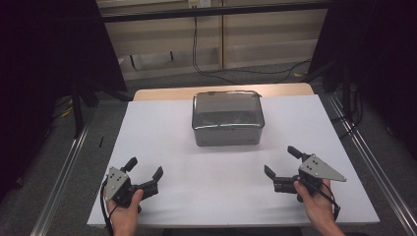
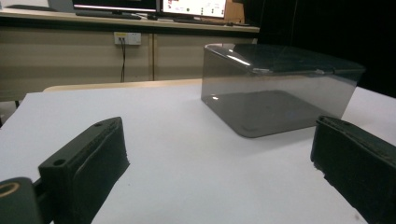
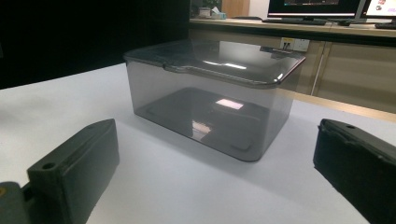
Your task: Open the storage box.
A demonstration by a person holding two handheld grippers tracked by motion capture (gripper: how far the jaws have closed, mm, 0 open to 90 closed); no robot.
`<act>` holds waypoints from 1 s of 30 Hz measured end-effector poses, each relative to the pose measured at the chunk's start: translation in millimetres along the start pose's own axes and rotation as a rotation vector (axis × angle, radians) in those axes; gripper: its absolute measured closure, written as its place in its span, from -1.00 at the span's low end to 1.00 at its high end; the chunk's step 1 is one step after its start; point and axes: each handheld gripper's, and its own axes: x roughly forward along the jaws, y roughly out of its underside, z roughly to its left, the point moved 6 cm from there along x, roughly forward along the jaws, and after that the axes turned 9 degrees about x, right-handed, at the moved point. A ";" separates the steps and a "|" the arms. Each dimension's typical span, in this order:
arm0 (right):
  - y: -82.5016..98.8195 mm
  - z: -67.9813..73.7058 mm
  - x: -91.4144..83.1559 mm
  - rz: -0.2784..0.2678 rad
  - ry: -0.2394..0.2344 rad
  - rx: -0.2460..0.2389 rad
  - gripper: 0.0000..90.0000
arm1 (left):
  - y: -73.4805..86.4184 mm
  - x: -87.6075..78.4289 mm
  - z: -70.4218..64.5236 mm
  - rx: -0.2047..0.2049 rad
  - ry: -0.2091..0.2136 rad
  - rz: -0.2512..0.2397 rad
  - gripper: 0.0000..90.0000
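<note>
One smoky translucent box (image 1: 227,118) with its lid (image 3: 219,60) on sits toward the far middle of the white tabletop (image 1: 162,132), nothing lying between it and either gripper. Two grippers, one per hand: left gripper (image 1: 145,173) near and to the left of the box, right gripper (image 1: 281,161) near and to its right, both well apart from it, each with jaws spread wide and holding nothing. Beyond the box, one black cable (image 1: 231,73) trails across the floor.
</note>
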 end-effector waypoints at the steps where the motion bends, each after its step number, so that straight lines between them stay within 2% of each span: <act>1: -1.0 1.0 2.8 0.001 -0.004 -0.002 -1.00 | 0.6 0.1 0.0 -0.001 0.003 0.006 -0.92; 9: -4.6 7.1 14.4 -0.002 -0.034 0.003 -1.00 | 0.9 0.5 -0.4 -0.002 0.012 0.008 -0.92; 12: -4.6 9.6 19.7 0.021 -0.048 0.024 -1.00 | 1.2 0.5 -0.8 -0.001 0.014 0.009 -0.92; 18: -9.8 15.1 24.4 0.004 -0.060 0.008 -1.00 | 1.6 0.1 -0.3 -0.007 0.015 0.008 -0.93; 25: -14.3 20.2 44.4 0.017 -0.087 0.006 -0.97 | 0.9 -0.5 1.1 -0.014 0.014 0.002 -0.93; 27: -15.9 19.9 46.7 0.011 -0.081 -0.008 -0.98 | 0.4 -2.0 1.1 -0.017 0.014 -0.003 -0.93; 30: -18.8 19.8 50.3 0.002 -0.082 -0.005 -1.00 | 0.1 -3.0 1.8 -0.012 0.013 -0.003 -0.93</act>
